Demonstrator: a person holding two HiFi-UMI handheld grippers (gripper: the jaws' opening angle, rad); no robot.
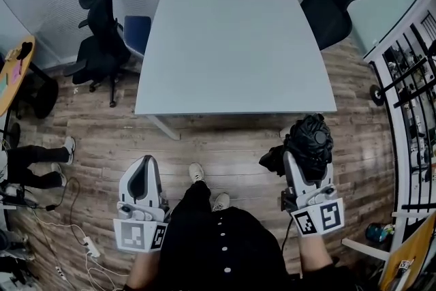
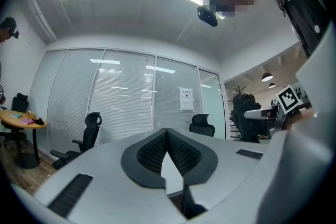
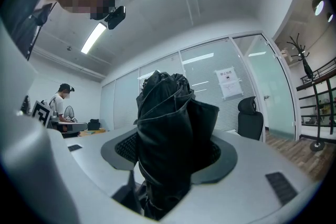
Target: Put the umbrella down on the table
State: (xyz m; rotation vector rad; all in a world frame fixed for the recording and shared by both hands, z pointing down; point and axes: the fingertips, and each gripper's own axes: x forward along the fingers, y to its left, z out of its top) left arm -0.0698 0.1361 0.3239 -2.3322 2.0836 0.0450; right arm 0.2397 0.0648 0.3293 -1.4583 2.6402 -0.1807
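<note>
A folded black umbrella (image 1: 310,141) sticks out of my right gripper (image 1: 305,174), which is shut on it; in the right gripper view the umbrella (image 3: 165,113) fills the space between the jaws of the right gripper (image 3: 168,150) and hides the pads. Both are over the wooden floor, just short of the near right corner of the white table (image 1: 231,44). My left gripper (image 1: 144,161) is lower left, also short of the table. It is shut and holds nothing. In the left gripper view the tips of the left gripper (image 2: 167,132) meet.
Black office chairs stand at the table's far left (image 1: 99,31) and far right (image 1: 330,3), with a blue seat (image 1: 136,31) beside the left one. A seated person's legs (image 1: 37,163) and floor cables (image 1: 75,242) lie at left. A black rack (image 1: 409,92) lines the right.
</note>
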